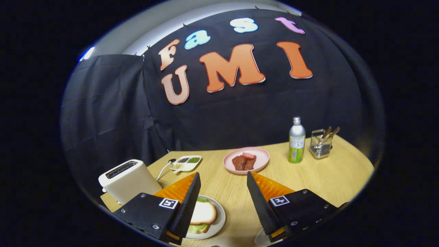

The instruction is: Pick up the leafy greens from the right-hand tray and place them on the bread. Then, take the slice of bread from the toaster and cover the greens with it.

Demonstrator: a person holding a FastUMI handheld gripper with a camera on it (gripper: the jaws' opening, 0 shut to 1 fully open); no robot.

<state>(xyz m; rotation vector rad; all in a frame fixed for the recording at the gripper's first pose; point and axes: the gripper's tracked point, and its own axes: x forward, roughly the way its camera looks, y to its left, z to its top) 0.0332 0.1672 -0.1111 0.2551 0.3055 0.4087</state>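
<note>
green-filled sandwich [202,215] beside parted gripper [223,195]

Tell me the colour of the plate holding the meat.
Pink; the plate shows best in the gripper view, beyond the open jaws.

Table [329,178] was matt, wood-grained, toaster [127,179] smooth satin plastic, pink plate [261,158] matt and smooth, bottle [297,140] metallic with glossy label, caddy [320,145] shiny wire metal, wall [103,120] matt creased cloth, gripper [223,178] open, fingers ridged.
</note>
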